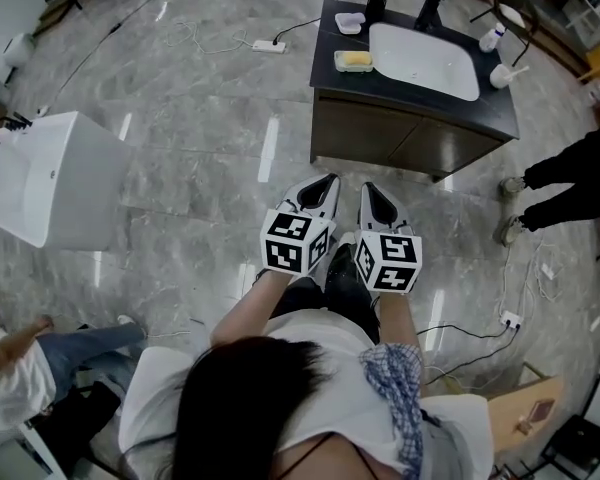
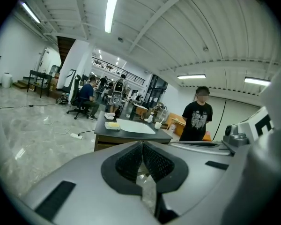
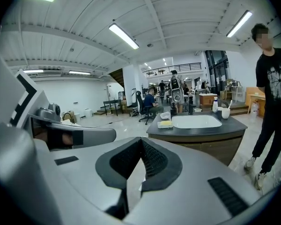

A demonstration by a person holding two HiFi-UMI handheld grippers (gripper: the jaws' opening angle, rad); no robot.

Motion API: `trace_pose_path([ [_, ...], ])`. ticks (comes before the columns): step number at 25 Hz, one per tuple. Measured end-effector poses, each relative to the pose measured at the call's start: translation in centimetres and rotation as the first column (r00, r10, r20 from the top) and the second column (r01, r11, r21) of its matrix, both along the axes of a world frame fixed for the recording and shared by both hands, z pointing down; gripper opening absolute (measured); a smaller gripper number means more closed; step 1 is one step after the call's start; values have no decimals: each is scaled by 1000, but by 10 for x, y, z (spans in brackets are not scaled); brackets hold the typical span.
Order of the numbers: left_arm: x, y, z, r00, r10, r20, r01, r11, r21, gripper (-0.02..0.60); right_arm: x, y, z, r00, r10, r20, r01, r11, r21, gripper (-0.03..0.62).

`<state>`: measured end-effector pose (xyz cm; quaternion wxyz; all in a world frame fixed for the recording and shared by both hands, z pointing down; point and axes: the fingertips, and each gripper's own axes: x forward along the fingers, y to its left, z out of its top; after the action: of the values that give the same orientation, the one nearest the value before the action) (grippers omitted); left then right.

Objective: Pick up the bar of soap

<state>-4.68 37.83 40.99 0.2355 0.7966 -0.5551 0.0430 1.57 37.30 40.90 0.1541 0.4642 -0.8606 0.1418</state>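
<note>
You hold both tools side by side, close in front of you. The left tool (image 1: 328,180) and right tool (image 1: 370,190) each have jaws pressed together, gripping nothing. Farther off stands the counter (image 1: 410,93). The soap (image 1: 356,59) (yellow) lies in a dish (image 1: 339,66) at its left end, beside the basin (image 1: 425,60).

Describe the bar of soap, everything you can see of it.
The bar of soap is a pale yellow, flat rectangular block that looks solid and smooth. It lies flat in a shallow white dish, the only thing touching it. The dish sits on the dark countertop, beside the white sink basin, on its left in the head view. The bar is too small here to show any stamp or wear.
</note>
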Motion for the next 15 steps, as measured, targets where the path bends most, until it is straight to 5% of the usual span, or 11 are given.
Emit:
trace_pose_path([
  [15, 22, -84, 9, 998, -54, 16, 54, 998, -30, 14, 23, -93, 7, 999, -30, 28, 30, 999, -22, 17],
])
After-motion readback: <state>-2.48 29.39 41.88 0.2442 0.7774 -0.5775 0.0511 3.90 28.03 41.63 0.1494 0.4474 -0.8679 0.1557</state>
